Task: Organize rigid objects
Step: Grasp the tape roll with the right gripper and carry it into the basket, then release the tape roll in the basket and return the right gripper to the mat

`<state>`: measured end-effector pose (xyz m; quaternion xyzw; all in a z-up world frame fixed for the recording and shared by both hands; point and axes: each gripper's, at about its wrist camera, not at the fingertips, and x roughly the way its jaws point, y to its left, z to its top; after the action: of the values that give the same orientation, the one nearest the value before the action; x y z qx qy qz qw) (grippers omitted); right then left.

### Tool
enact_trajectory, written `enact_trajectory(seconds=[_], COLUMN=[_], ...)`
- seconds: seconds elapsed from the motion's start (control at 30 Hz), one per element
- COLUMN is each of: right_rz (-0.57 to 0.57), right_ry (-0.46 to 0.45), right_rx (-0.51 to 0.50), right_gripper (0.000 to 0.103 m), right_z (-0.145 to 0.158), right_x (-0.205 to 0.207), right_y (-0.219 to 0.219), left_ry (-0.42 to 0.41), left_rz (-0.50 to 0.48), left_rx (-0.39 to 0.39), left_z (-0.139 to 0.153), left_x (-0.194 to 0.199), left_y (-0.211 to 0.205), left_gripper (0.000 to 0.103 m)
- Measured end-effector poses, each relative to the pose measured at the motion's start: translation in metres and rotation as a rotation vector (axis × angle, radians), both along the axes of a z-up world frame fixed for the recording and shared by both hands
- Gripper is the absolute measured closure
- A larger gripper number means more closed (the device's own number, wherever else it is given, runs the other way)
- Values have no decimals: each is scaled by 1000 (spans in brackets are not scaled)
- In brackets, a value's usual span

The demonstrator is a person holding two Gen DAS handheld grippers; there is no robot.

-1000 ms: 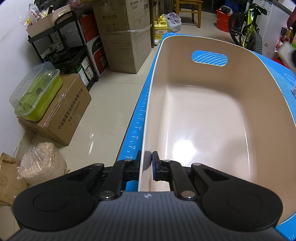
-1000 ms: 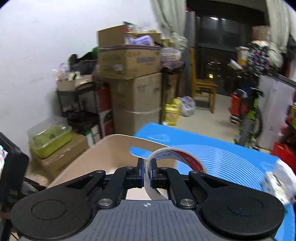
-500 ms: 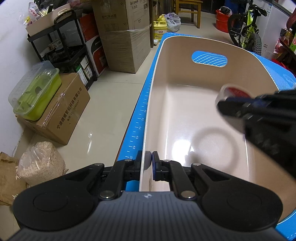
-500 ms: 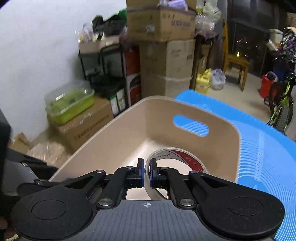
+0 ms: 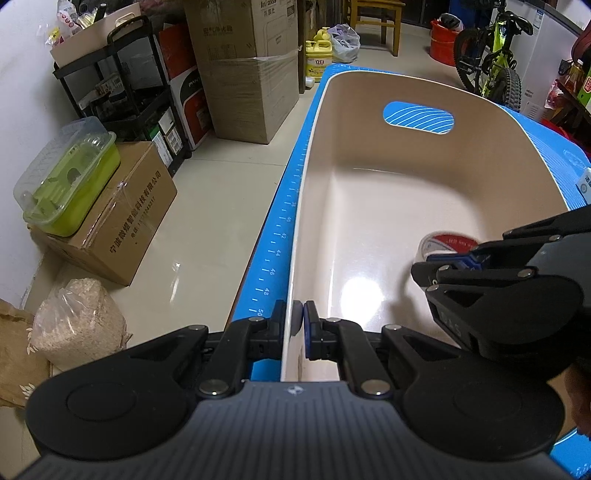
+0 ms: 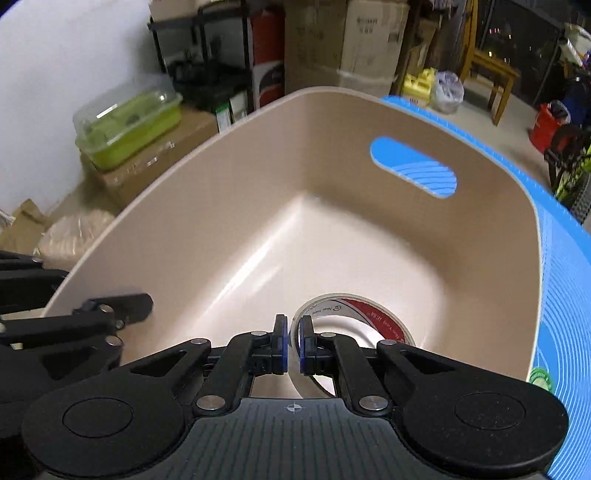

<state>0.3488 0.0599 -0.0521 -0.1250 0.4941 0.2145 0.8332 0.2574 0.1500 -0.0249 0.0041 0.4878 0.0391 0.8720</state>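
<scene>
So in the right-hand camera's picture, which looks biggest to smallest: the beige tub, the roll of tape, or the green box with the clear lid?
1. Beige tub, filling most of the picture.
2. Roll of tape and green box look about alike; the tape is much nearer the camera, so I won't rank them.

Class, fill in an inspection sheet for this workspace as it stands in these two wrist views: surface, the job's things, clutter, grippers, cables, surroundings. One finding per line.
Surface: blue mat with a printed ruler along its edge, under the bin.
Job's things: beige bin, holding nothing but the tape roll being lowered inside.
Clutter: small white item on the mat at the right edge, too cut off to identify.
Grippers: left gripper, jaws shut on the bin's near wall; right gripper, jaws shut on the tape roll.
Cables: nothing seen.
Surroundings: cardboard boxes, green lidded container, black shelf rack, bicycle, wooden chair.
</scene>
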Motion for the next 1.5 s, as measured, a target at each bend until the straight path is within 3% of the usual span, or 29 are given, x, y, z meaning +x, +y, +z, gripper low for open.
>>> enact_trajectory(seconds=[0.27, 0.33, 0.4, 0.43, 0.73, 0.93, 1.1, 1.33, 1.5], right_rz=[-14, -22, -29, -29, -58, -168, -280, -423, -488], right_ry=[76, 72, 55, 43, -168, -272, -253, -122, -54], right_rx=[-31, -22, 6, 21, 101, 123, 74, -27, -25], right_gripper=[86, 80, 65, 60, 49, 42, 37, 37, 37], right_z=[-9, -8, -3, 0, 61, 86, 68, 10, -21], right_x=[6, 6, 4, 3, -30, -44, -55, -72, -80], right_y=[5, 3, -1, -4, -53, -111, -155, -201, -211], left_ry=[1, 2, 2, 2, 3, 2, 2, 2, 2], left_rz=[0, 0, -2, -2, -4, -4, -2, -1, -1], left_rx=[0, 1, 3, 4, 9, 9, 2, 0, 1], left_z=[0, 0, 0, -1, -1, -1, 0, 1, 1], left_x=[1, 1, 0, 0, 0, 0, -1, -1, -1], left_y=[0, 0, 0, -1, -1, -1, 1, 1, 1], left_gripper=[92, 92, 92, 92, 92, 92, 92, 92, 92])
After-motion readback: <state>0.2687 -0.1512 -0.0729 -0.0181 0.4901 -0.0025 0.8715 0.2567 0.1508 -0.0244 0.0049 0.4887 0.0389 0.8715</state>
